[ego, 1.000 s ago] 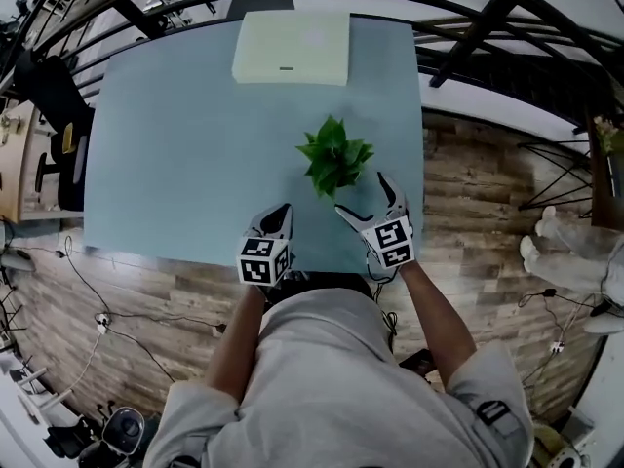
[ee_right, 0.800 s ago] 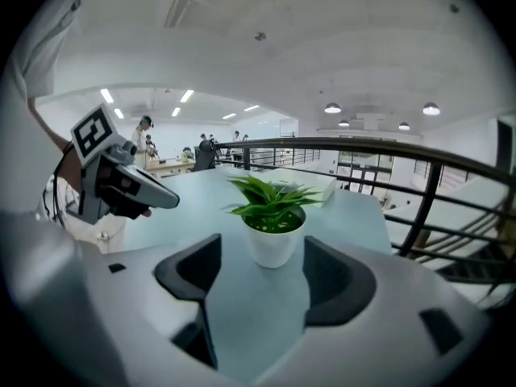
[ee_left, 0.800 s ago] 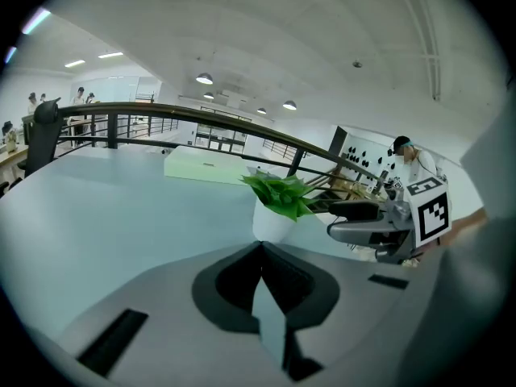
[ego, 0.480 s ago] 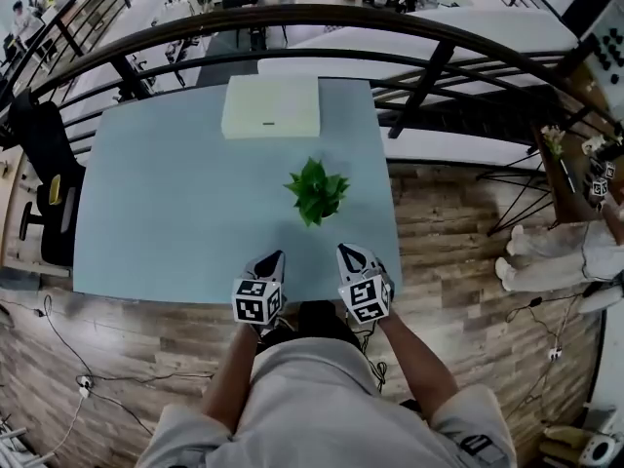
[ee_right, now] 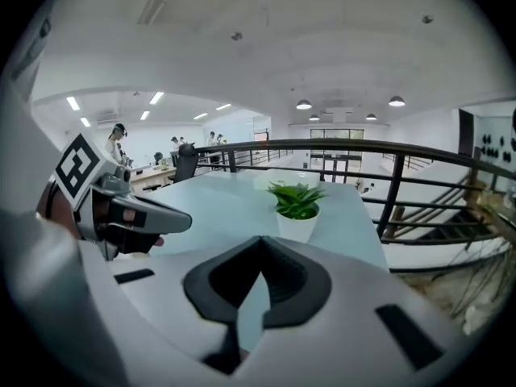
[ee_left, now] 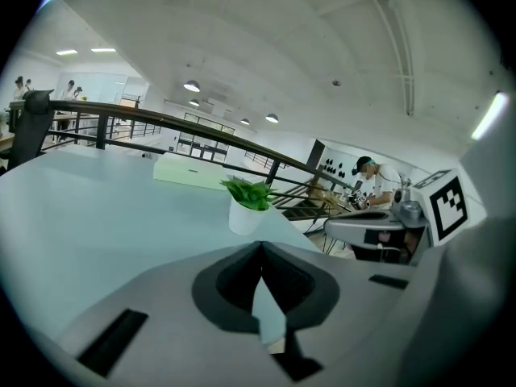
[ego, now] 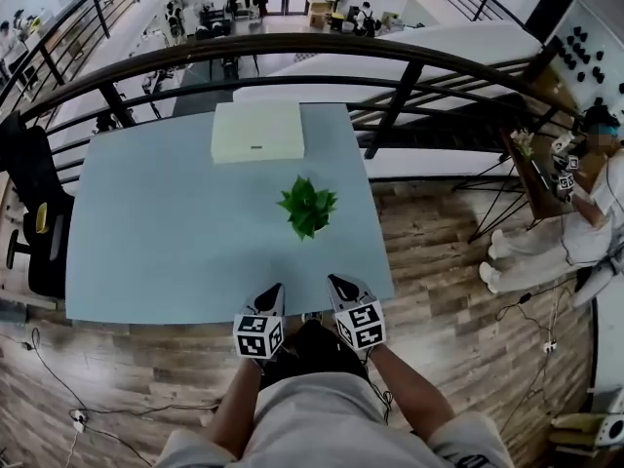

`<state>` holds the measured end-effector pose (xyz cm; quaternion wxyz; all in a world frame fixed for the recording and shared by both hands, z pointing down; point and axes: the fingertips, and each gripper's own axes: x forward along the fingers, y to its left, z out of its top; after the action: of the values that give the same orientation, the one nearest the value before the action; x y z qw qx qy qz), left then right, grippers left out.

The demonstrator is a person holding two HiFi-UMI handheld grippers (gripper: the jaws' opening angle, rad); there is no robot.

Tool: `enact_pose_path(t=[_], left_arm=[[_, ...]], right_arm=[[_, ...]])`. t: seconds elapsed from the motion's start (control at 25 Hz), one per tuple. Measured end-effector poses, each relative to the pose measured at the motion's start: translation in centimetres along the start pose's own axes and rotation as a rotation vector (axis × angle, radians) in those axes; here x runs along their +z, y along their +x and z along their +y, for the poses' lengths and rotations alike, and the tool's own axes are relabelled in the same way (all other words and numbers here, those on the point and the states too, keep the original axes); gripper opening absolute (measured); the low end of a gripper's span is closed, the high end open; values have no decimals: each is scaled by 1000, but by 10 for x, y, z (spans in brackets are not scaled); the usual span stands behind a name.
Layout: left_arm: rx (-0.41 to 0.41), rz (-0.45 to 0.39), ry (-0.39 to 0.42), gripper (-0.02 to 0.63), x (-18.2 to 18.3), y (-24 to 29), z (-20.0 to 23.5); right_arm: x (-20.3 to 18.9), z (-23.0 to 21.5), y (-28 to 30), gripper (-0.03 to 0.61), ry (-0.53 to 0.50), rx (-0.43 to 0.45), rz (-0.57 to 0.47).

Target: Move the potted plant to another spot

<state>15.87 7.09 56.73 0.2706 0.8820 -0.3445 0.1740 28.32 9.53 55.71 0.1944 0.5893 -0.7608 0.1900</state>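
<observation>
Standing upright on the pale blue table (ego: 166, 222), the potted plant (ego: 308, 208) sits well apart from both tools; my left gripper (ego: 274, 292) has its jaws together, empty; my right gripper (ego: 336, 283) has just been closing, jaws meeting on nothing; from overhead, leaves hide most of the pot.

With the bare left forearm (ego: 239, 398) and right forearm (ego: 405, 390) stretched forward side by side, the grey left hand-held gripper (ego: 276, 289) and grey right hand-held gripper (ego: 334, 281) point ahead and slightly downward, jaws pressed together, holding nothing.
</observation>
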Motion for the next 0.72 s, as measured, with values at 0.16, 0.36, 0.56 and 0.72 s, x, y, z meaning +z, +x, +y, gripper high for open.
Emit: enact_pose_path(t=[0.16,0.36,0.56,0.72], left_arm=[[-17,-37,-1,12,13,-13,-10],[15,-88,36,12,46,-21,-13],[38,-148,57,12,82,-25,-13],[55,-187,70,12,105,-22,-13]], right_arm=[[24,2,-8,3,-67,-9,-31],[57,4,-3,3,-65,35,-70],[101,4,2,3,-98,62,-154],[129,-3,0,3,-145,52,-220]])
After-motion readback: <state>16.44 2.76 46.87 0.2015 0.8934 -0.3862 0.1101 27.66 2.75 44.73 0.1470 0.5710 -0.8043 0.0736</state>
